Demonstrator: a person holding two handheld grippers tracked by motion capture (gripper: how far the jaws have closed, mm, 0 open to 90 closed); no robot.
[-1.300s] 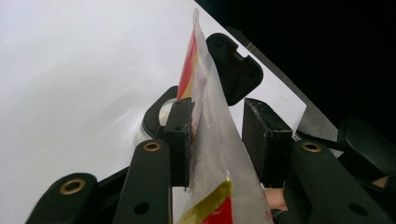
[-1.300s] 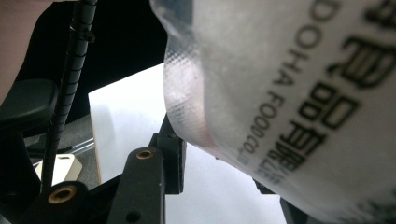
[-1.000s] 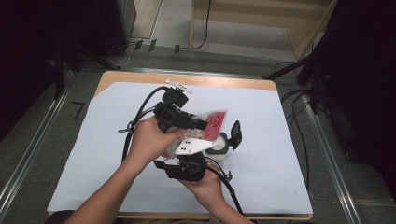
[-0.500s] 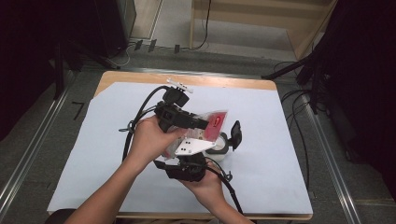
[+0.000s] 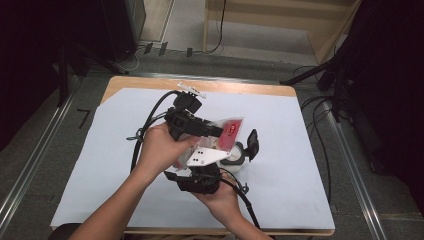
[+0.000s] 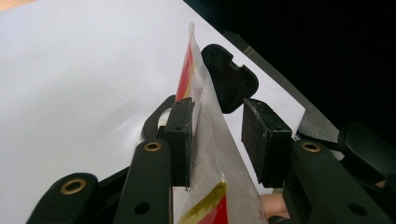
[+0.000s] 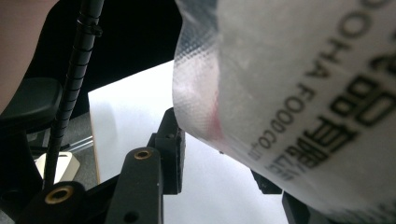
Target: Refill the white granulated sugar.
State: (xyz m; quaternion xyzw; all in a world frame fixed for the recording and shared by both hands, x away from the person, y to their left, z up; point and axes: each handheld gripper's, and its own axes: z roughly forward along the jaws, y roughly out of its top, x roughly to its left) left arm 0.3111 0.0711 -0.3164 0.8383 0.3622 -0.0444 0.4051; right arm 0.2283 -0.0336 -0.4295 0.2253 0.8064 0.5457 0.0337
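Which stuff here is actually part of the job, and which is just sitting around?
In the job:
- clear red-printed packet, at the jaws of the left gripper and right gripper
- probably the white container with its black lid, right beside them

Lying about:
- white sheet on the table
- floor cables
- wooden shelf
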